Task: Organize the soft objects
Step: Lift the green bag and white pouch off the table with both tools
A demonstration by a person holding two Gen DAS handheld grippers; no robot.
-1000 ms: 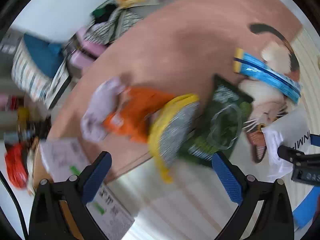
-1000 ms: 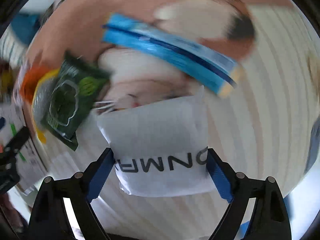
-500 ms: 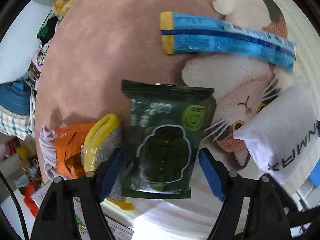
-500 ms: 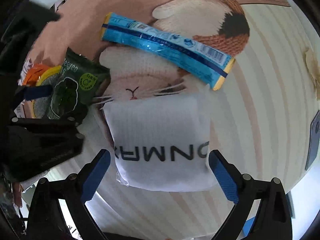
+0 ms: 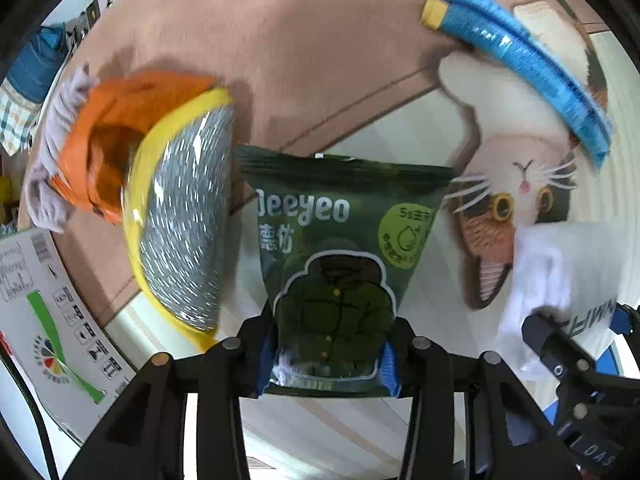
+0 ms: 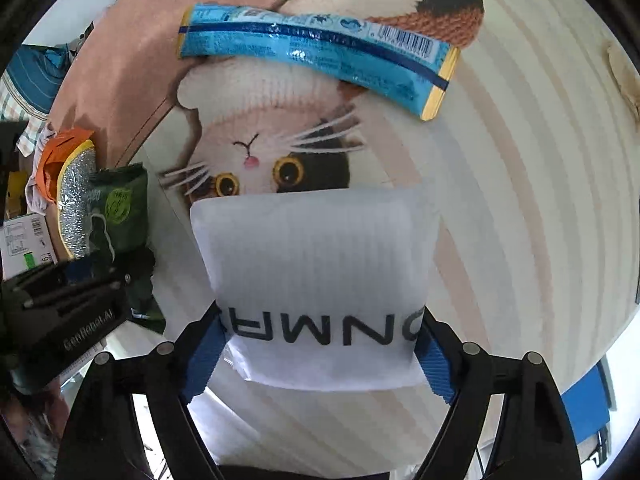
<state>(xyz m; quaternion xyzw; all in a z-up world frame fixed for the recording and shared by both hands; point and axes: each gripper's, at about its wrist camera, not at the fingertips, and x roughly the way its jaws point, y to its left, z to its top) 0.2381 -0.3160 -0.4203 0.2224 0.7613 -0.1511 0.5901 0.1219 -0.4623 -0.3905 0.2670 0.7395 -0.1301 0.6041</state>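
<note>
The green pouch (image 5: 336,264), lying on the cat rug (image 5: 320,40) beside the scrubber (image 5: 180,232), looks light, crinkly and squashy, best held by its bottom edge where the left gripper (image 5: 328,354) pinches it, while the right gripper (image 6: 320,354) squeezes the soft white packet (image 6: 316,276).

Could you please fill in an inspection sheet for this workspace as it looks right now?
Surface: cat-patterned rug, pink and striped areas.
Job's things: green Deeyeo packet; white soft pack; blue-and-yellow long pouch; silver-and-yellow scrubber beside the green packet; orange cloth on a grey cloth.
Clutter: printed cardboard box at the rug's edge.
Grippers: left gripper shut on the green packet; right gripper closed against the white pack's sides.
Cables: black cable.
Surroundings: blue and checked fabrics beyond the rug.
</note>
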